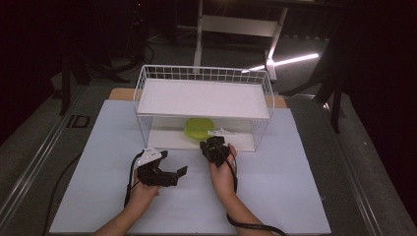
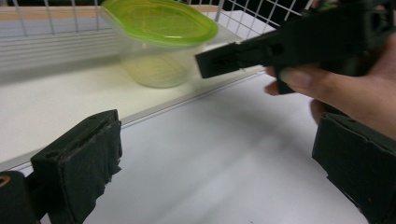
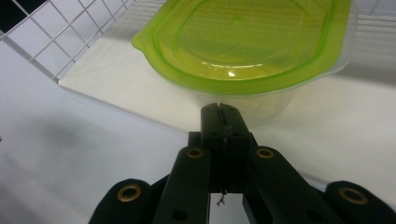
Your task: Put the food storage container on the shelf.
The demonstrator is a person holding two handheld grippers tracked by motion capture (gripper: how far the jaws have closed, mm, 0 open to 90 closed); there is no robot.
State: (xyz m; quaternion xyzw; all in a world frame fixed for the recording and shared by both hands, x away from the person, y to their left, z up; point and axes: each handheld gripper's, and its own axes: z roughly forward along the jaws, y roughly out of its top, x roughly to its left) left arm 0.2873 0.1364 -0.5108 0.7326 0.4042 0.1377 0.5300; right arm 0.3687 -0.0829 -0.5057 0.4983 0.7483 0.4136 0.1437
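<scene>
A clear plastic container with a green lid stands on the lower board of a white wire rack. My right gripper is shut with nothing between its jaws, and its tip points at the container's near side, just short of the wall below the lid rim. My left gripper is open and empty over the white tabletop, in front of the rack and left of the right hand. In the left gripper view the right gripper reaches in from the right.
The rack has a flat white upper shelf above the container and wire sides. Its lower board's edge lies just ahead of both grippers. A white mat covers the table. Cables trail from both grippers toward the person.
</scene>
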